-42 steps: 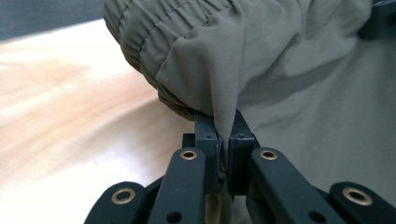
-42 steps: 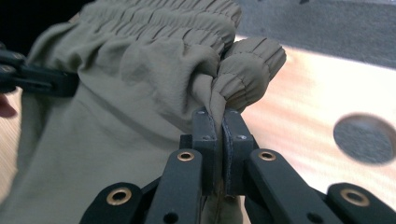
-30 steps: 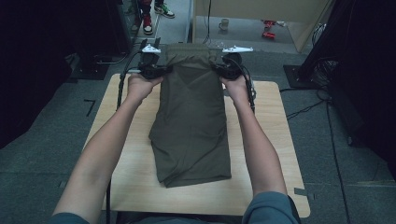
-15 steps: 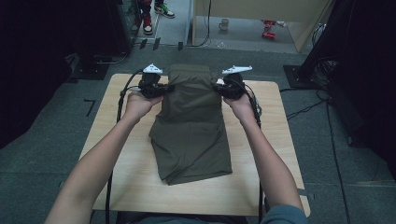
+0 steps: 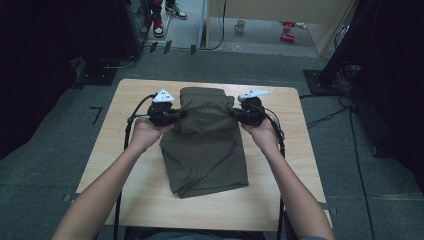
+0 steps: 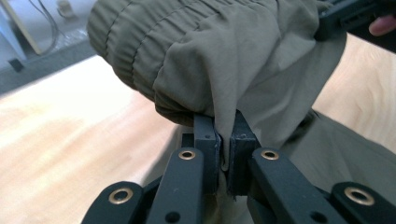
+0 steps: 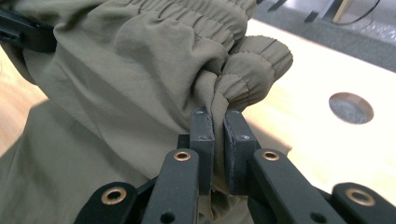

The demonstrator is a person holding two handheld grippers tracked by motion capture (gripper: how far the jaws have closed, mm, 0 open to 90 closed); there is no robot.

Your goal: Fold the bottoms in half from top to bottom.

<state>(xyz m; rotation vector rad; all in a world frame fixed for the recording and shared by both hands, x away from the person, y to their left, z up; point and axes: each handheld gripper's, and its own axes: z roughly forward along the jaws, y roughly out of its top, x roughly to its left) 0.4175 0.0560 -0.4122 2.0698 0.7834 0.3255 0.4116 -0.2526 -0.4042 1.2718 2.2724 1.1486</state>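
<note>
On the wooden table [image 5: 110,165], seen from the high view, we hold a pair of olive-green shorts [image 5: 207,150] by its elasticated waistband end, one gripper at each side. We judge the step in hand to be a fold: the waistband end is raised off the board and carried toward the hem end nearer us, while the lower half of the garment lies flat on the wood. The left gripper [image 5: 172,116] has its jaws closed tight on a pleat of fabric at the left edge; in the left gripper view the cloth [image 6: 224,65] is pinched between the two black pads and drapes over them. The right gripper [image 5: 236,114] is likewise clamped on the gathered waistband, as the right gripper view shows, with bunched elastic [image 7: 252,60] just above the pads. Both forearms reach in from the bottom of the high view, nearly parallel, hands level with one another and grippers turned inward to face each other across the garment. For the next move, we judge that both hands must travel together toward the hem, keeping the fabric taut between them, lower the waistband onto the flat half with edges aligned, and only then release.
</note>
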